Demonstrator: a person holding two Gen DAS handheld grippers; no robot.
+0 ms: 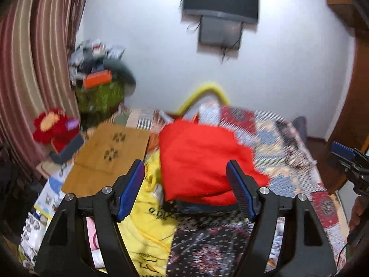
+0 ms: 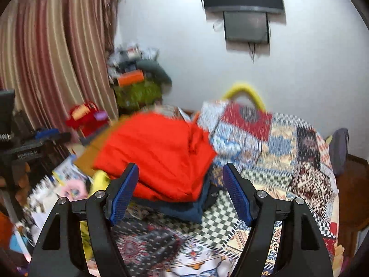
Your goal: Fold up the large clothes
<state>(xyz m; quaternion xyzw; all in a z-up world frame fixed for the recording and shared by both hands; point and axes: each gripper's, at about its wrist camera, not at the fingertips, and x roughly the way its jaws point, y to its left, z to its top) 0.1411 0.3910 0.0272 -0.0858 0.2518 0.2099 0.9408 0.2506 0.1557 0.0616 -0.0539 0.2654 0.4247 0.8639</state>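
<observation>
Garment: a folded bright red cloth garment [image 1: 203, 159] lies as a thick bundle on the bed, on top of a folded dark navy garment [image 2: 184, 210] whose edge shows beneath it.
Bed: a patchwork bedspread of red, blue and cream prints [image 1: 283, 143] covers it; the red bundle sits toward its left side.
Left tongs [image 1: 185, 190]: released, the blue pads standing wide apart with nothing between them, held above the bed and clear of the red bundle.
Right tongs [image 2: 181, 194]: released as well, the jaws spread and empty, above the bedspread, apart from the bundle.
Yellow fabric: a yellow printed cloth [image 1: 147, 219] lies just left of the stack, partly under it.
Cardboard: a flat brown sheet with paw prints [image 1: 108, 157] rests to the left of the red bundle.
Beyond: a yellow curved tube [image 1: 207, 92] rises behind the bed against the white wall; a dark wall-mounted screen [image 1: 221, 0] hangs above.
Left side: a striped pink and beige curtain [image 1: 34, 69], a red plush toy [image 1: 53, 124] and a cluttered heap over a green cloth [image 1: 99, 94].
</observation>
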